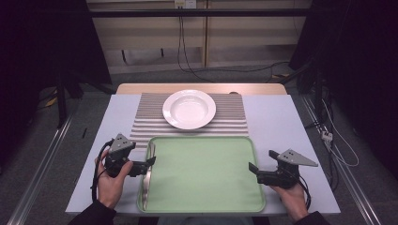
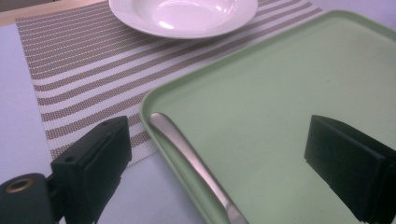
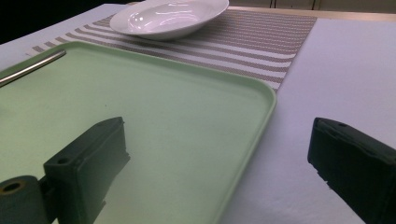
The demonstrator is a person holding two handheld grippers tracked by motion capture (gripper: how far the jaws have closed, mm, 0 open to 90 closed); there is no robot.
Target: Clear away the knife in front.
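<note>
We work over a pale lilac-grey table top (image 1: 281, 122), with a grey-and-white striped woven placemat (image 1: 141, 117) beyond our grippers and a round white ceramic soup plate (image 1: 189, 108) resting on it. Nearer, a pale green rounded-corner plastic tray (image 1: 206, 173) lies between both pairs of fingers. Our left gripper (image 1: 151, 161) has its jaws spread wide, holding nothing, one finger outside the tray's left rim and one over its floor. The slim brushed-steel cutlery piece (image 1: 147, 180), its handle end (image 2: 187, 154) showing in the left gripper view, lies along the tray's left wall, directly between those open fingers. Our right gripper (image 1: 252, 168) hovers at the tray's right rim, jaws likewise wide and empty. We judge the steel piece light, rigid and slippery, lying flat against the raised rim; best pinched across its narrow handle mid-length, inner finger sliding low along the tray floor.
</note>
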